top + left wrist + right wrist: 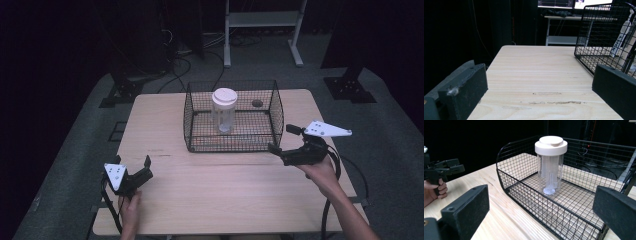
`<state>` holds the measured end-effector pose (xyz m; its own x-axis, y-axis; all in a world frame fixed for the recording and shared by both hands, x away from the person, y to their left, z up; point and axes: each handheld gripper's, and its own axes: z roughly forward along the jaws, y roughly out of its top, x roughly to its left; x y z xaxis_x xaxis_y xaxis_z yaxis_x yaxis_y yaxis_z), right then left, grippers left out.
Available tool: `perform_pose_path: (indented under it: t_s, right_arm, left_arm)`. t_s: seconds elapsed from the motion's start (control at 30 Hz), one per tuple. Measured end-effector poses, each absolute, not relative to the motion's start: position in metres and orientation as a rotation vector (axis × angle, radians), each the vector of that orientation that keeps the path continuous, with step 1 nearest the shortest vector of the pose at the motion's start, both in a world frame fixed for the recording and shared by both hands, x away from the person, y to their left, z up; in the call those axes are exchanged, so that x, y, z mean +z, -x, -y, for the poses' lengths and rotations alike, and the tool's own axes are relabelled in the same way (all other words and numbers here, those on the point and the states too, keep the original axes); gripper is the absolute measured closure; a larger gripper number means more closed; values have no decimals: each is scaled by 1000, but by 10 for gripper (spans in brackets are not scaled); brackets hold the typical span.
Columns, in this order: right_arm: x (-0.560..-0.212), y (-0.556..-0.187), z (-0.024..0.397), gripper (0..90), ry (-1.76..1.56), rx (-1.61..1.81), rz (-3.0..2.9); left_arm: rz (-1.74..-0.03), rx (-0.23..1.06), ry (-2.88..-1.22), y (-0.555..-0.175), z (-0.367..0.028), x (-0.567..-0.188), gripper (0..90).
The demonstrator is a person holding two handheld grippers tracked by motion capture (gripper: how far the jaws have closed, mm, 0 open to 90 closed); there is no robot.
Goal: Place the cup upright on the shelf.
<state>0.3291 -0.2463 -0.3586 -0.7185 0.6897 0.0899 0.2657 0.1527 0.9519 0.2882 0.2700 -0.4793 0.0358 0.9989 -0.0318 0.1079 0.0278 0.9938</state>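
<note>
The right tongs (281, 139) are held wide open with nothing between the jaws, just beside the near right corner of the wire basket (200, 145). The left tongs (134, 165) are likewise spread and empty, low over the surface (225, 195) near its near left corner. A clear jar (223, 111) with a white lid (551, 145) is stood upright inside the basket, at the middle of the surface's far edge.
</note>
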Motion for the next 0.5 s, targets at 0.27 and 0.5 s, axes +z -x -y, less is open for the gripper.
perform_pose_path:
  t_s: [0.27, 0.5]
  right_arm:
    - [-362, -323, 248, 1, -910, 1582, -2072]
    - [-366, -317, 249, 1, -904, 1588, -2069]
  left_arm:
    - [-1273, 1107, -1285, -288, -270, -479, 0]
    - [-1271, 1109, -1287, -288, -270, -479, 0]
